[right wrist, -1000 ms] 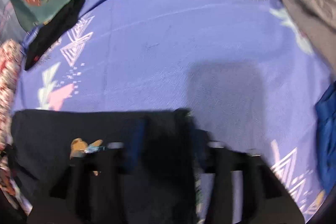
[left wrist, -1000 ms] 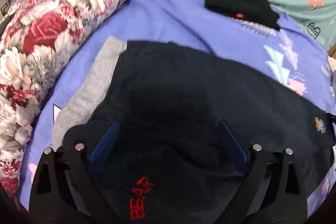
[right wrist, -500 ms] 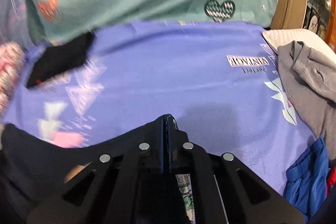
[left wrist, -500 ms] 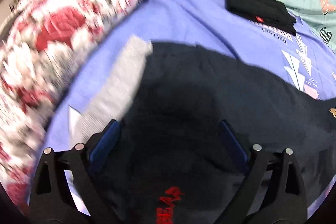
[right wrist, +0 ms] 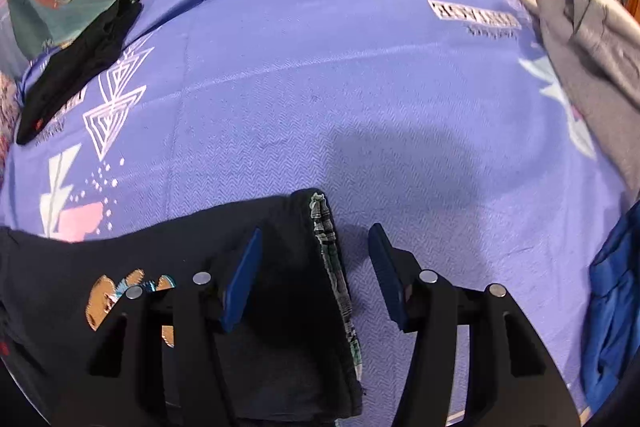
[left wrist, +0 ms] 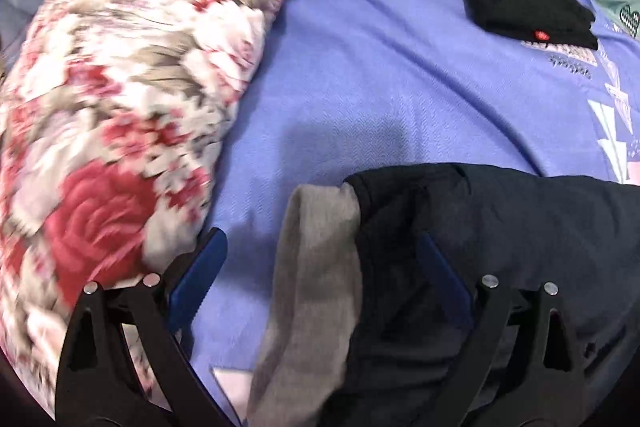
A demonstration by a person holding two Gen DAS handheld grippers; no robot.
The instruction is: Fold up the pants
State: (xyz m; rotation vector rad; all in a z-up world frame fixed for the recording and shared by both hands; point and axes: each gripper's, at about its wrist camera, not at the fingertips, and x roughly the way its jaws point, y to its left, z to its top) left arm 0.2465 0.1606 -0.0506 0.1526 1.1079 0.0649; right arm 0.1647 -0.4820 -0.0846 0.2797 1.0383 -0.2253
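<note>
Pants [right wrist: 168, 259] lie lengthwise across the lower frame, grey cuff [left wrist: 316, 267] at their left end. Right gripper [right wrist: 316, 259] jaws just opened, straddling the right end unpressed. Left gripper [left wrist: 320, 259] gapes wide over the cuff

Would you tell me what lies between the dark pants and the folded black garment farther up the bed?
Only bare purple sheet separates the pants from the black garment, in the left wrist view.

Matt dark cloth pants [left wrist: 500, 227] lie on a woven, herringbone-textured purple sheet [right wrist: 320, 87].
</note>
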